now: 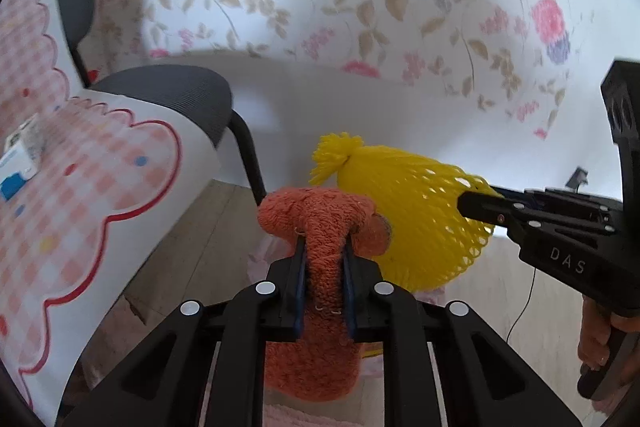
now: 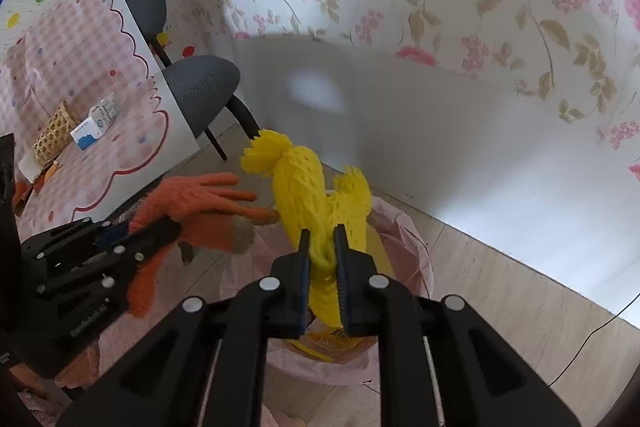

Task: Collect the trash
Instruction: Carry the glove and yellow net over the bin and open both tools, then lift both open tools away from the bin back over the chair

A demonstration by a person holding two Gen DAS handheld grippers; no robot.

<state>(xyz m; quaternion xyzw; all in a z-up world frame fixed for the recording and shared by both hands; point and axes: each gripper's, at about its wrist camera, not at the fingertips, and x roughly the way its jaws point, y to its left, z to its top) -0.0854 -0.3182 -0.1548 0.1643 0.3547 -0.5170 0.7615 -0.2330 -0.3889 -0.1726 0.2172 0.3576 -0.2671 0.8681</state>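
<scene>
In the left wrist view my left gripper (image 1: 324, 247) is shut on an orange knitted glove (image 1: 316, 211) that bulges above and below the pads. From the right my right gripper (image 1: 470, 205) reaches in, clamped on a yellow foam fruit net (image 1: 412, 211). The right wrist view shows that gripper (image 2: 322, 233) pinching the net (image 2: 300, 187) over a bin lined with a pink bag (image 2: 416, 251). There the glove (image 2: 200, 199) hangs from the left gripper (image 2: 168, 227) at the bin's left rim. Yellow wrappers lie inside the bin.
A table with a pink checked cloth (image 2: 80, 67) stands to the left, bearing a small carton (image 2: 96, 123) and a woven basket (image 2: 56, 135). A dark chair (image 2: 200, 91) sits behind it. A black cable (image 2: 592, 339) trails over the wooden floor. Floral wallpaper covers the wall.
</scene>
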